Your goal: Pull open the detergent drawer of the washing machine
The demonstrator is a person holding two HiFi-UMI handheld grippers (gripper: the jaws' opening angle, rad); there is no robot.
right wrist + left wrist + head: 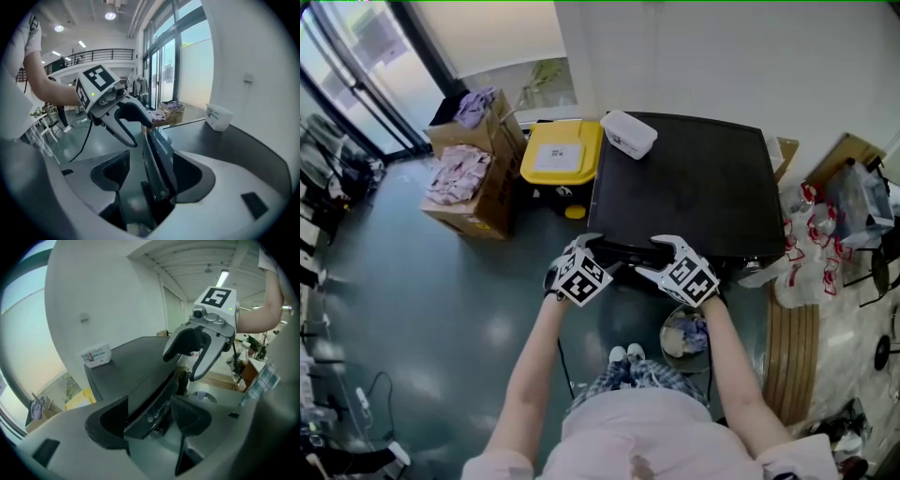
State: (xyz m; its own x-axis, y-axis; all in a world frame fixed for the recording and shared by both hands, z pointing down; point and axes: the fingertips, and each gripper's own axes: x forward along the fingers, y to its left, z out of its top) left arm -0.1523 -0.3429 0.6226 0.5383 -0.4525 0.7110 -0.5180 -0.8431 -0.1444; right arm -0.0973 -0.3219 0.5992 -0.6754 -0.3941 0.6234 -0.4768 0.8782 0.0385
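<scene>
The black-topped washing machine (694, 178) stood against the wall. Its detergent drawer (626, 251) lay at the front edge, seemingly drawn out slightly, though this was poorly seen. The left gripper (591, 246) and right gripper (667, 247) straddled that edge, jaws spread, unclenched.

Your top (628, 433): pale pink, short sleeves. Trousers (630, 377) blue-white check, shoes (626, 354) white. Left gripper (592, 244), right gripper (662, 246): pale grey shells, dark jaws, black-and-white marker cubes (582, 277). Thin black cable (563, 356) under left.
</scene>
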